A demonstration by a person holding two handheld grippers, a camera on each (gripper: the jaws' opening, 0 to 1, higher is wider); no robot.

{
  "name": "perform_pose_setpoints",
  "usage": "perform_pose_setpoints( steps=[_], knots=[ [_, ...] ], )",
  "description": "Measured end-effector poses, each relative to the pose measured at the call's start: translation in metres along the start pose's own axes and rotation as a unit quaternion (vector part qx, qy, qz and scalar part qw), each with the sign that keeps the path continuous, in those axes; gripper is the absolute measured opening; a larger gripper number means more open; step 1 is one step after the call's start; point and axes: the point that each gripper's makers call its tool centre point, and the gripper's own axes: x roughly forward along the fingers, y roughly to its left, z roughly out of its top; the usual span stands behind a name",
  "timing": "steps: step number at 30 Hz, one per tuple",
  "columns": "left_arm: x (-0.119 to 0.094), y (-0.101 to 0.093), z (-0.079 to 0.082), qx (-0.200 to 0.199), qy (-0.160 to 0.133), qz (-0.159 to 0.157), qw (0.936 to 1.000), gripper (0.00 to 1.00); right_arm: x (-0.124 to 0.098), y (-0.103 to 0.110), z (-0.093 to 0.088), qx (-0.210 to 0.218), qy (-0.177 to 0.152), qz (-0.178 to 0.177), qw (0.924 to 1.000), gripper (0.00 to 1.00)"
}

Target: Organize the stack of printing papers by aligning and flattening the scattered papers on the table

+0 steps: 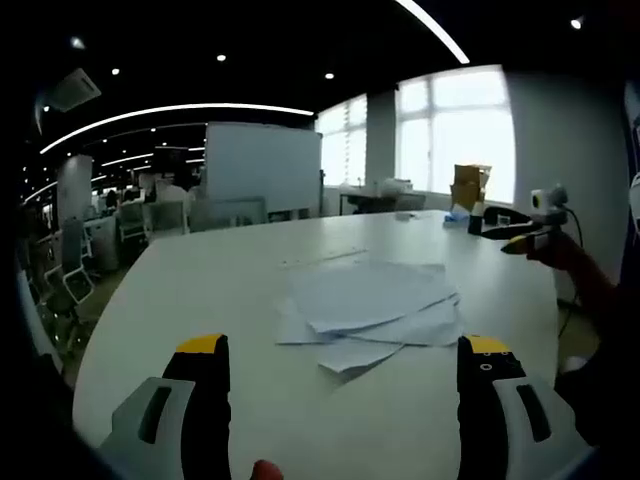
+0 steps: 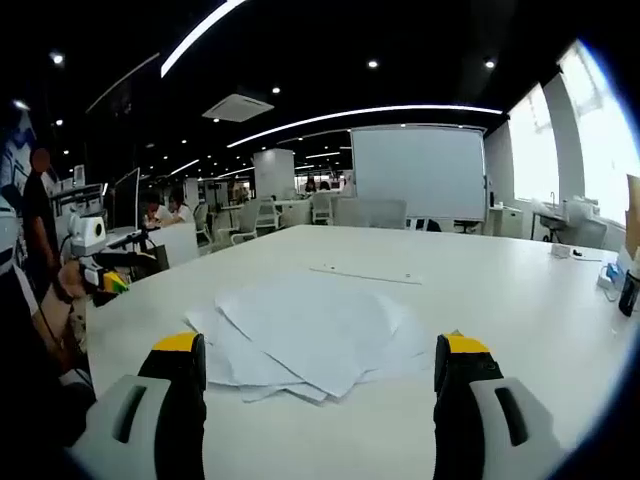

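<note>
The scattered papers [image 1: 370, 310] lie fanned out on the white worktop [image 1: 200, 290], corners pointing several ways, nothing squared up yet. In the left gripper view the left tongs [image 1: 345, 365] stand wide apart, holding nothing, short of the papers' near edge. In the right gripper view the right tongs [image 2: 318, 362] are likewise spread wide and empty, their tips just shy of the papers [image 2: 305, 335] on that side. The right tongs also show at the far right of the left gripper view [image 1: 520, 238], well off from the papers; the left tongs appear at the left of the right gripper view [image 2: 105, 272].

The main risk, as I judge it, is that loose sheets slide over one another on the smooth worktop: a push from one side alone would likely shear the pile further rather than square it. A hard tip pressed down on a single overhanging corner could crease or fold it. Pinching the pile may lift only the top sheets.

There is ample bare worktop all round the papers. A thin strip, perhaps a ruler [image 2: 365, 274], lies beyond the papers, apart from them; it is too small to name surely. Small items [image 2: 610, 275] sit near the worktop's far right edge, well away from the papers.
</note>
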Motion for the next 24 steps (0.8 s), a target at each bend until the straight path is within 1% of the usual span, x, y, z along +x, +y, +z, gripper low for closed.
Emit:
perform_pose_setpoints(
  steps=[11, 17, 24],
  knots=[
    [0.002, -0.002, 0.001, 0.001, -0.001, -0.003, 1.0, 0.97, 0.016, 0.001, 0.014, -0.008, -0.01, 0.005, 0.9999, 0.9],
    [0.004, -0.002, -0.001, -0.001, 0.002, -0.003, 1.0, 0.97, 0.025, 0.002, 0.016, -0.013, -0.009, 0.005, 0.9999, 0.9],
    [0.005, -0.007, 0.0, 0.0, 0.001, -0.007, 1.0, 0.97, 0.032, 0.003, 0.021, -0.012, -0.013, 0.009, 0.9998, 0.9]
  ],
)
